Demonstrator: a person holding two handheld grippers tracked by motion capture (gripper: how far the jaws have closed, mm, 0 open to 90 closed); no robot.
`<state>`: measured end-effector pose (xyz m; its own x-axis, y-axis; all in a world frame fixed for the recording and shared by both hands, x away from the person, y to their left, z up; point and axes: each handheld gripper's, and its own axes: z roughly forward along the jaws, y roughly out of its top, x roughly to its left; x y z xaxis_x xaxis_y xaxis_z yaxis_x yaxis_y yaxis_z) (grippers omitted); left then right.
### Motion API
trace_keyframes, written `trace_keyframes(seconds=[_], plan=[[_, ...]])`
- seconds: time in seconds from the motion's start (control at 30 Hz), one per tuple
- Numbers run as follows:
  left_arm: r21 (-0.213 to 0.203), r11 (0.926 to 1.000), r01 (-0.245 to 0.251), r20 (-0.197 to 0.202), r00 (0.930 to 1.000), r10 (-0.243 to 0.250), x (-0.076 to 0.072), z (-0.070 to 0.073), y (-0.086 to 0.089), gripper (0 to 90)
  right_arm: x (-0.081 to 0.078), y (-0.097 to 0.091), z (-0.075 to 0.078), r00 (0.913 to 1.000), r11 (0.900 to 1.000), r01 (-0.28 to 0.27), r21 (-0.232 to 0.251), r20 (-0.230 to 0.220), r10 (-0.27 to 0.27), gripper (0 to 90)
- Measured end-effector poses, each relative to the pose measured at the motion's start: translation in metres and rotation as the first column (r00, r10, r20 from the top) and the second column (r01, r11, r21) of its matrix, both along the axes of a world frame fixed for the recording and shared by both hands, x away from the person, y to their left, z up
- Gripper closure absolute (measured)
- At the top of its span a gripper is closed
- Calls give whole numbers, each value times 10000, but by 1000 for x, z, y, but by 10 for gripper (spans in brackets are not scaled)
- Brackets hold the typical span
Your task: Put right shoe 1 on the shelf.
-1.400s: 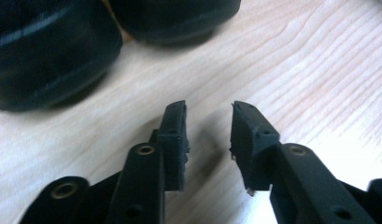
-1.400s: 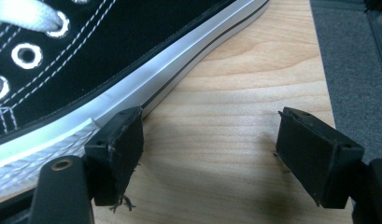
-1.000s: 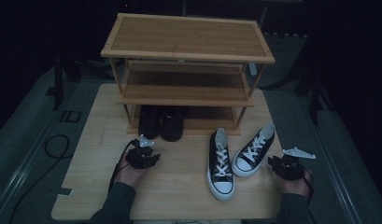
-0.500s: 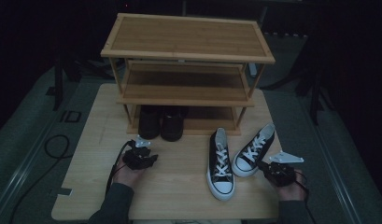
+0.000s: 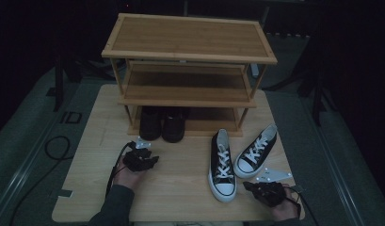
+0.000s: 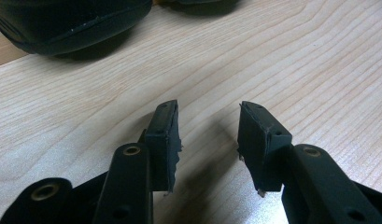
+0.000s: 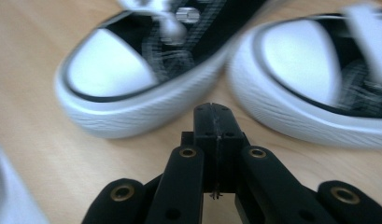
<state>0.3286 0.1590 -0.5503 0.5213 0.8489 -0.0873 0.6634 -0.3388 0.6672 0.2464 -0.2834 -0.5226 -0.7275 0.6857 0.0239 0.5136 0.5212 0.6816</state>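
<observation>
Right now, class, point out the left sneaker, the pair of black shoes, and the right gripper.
left sneaker [image 5: 222,165], high view, on its white laces.
pair of black shoes [image 5: 162,124], high view, between the two uppers.
right gripper [image 7: 217,122], right gripper view, tip of shut jaws.

The letters "ID" stand on the dark floor mat [image 5: 63,101].

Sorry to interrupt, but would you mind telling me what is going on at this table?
A person holds a gripper in each hand at a wooden table with a bamboo shoe rack. The right gripper, jaws shut on nothing, sits just in front of the toes of two black-and-white sneakers. The left gripper, jaws open and empty, rests near a pair of black shoes on the rack's bottom shelf.
</observation>
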Motion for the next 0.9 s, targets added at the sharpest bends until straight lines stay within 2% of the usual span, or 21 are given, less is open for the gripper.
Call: trace_keyframes(seconds=[0.07, 0.1, 0.13, 0.17, 0.37, 0.43, 0.57, 0.9], plan=[[32, 10000, 23, -13, 10000, -23, 0, 0, 0, 586, 0, 8, -1, 9994, 9995, -329, 36, -60, 329, 900], [32, 10000, 23, -13, 10000, -23, 0, 0, 0, 586, 0, 8, -1, 9994, 9995, -329, 36, -60, 329, 900], [50, 10000, 21, -11, 10000, -21, -1, 0, 1, 586, 1, 18, -3, 9981, 9981, -617, -5, -51, 617, 900], [50, 10000, 21, -11, 10000, -21, -1, 0, 1, 586, 1, 18, -3, 9981, 9981, -617, -5, -51, 617, 900], [71, 10000, -13, -33, 10000, 13, -1, 0, 3, 586, 7, 38, -3, 9921, 9919, -1253, 216, -23, 1254, 900], [106, 9999, -24, -7, 10000, 24, -2, 0, 3, 586, 12, 51, -4, 9873, 9869, -1586, 281, 41, 1586, 900], [56, 10000, -7, -14, 10000, 7, -1, 0, 3, 585, 21, 67, -4, 9845, 9845, -1750, 148, 146, 1748, 900], [26, 10000, -12, -1, 10000, 12, -1, 0, 3, 585, 40, 90, -4, 9808, 9814, -1921, 12, 344, 1920, 900]])
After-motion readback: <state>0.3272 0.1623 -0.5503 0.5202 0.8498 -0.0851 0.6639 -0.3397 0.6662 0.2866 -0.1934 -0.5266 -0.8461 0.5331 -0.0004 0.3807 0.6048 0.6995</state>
